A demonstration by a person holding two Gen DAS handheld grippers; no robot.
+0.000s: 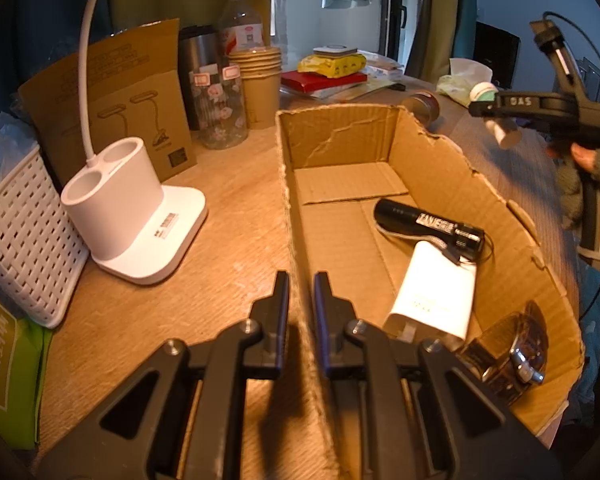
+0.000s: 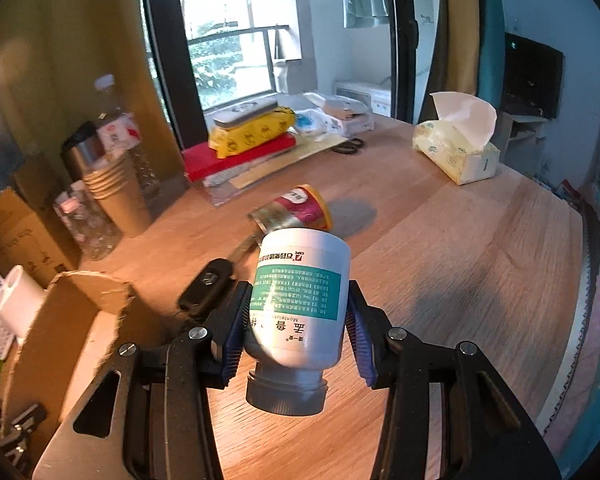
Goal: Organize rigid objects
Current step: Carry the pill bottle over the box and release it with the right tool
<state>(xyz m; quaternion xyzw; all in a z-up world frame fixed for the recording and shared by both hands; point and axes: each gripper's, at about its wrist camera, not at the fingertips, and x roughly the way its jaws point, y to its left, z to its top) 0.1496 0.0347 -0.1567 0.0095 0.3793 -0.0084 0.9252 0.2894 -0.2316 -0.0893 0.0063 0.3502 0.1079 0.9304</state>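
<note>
An open cardboard box (image 1: 452,152) lies on the wooden table. My left gripper (image 1: 302,292) is shut on the box's left wall, which runs between its fingers. Inside the box are a black flashlight (image 1: 428,226), a white flat pack (image 1: 436,292) and a dark round item (image 1: 508,356). My right gripper (image 2: 300,320) is shut on a white medicine bottle (image 2: 300,296) with a green label, cap toward the camera, lifted above the table. In the left wrist view the right gripper (image 1: 496,112) hangs with the bottle (image 1: 483,91) beyond the box's right wall.
A red and gold can (image 2: 296,210) lies on its side beside a black car key (image 2: 206,292). A tissue box (image 2: 456,152) sits far right, scissors (image 2: 348,146) and stacked packets behind. Left of the box stand a white lamp base (image 1: 128,216), a white basket (image 1: 24,248) and paper cups (image 1: 260,84).
</note>
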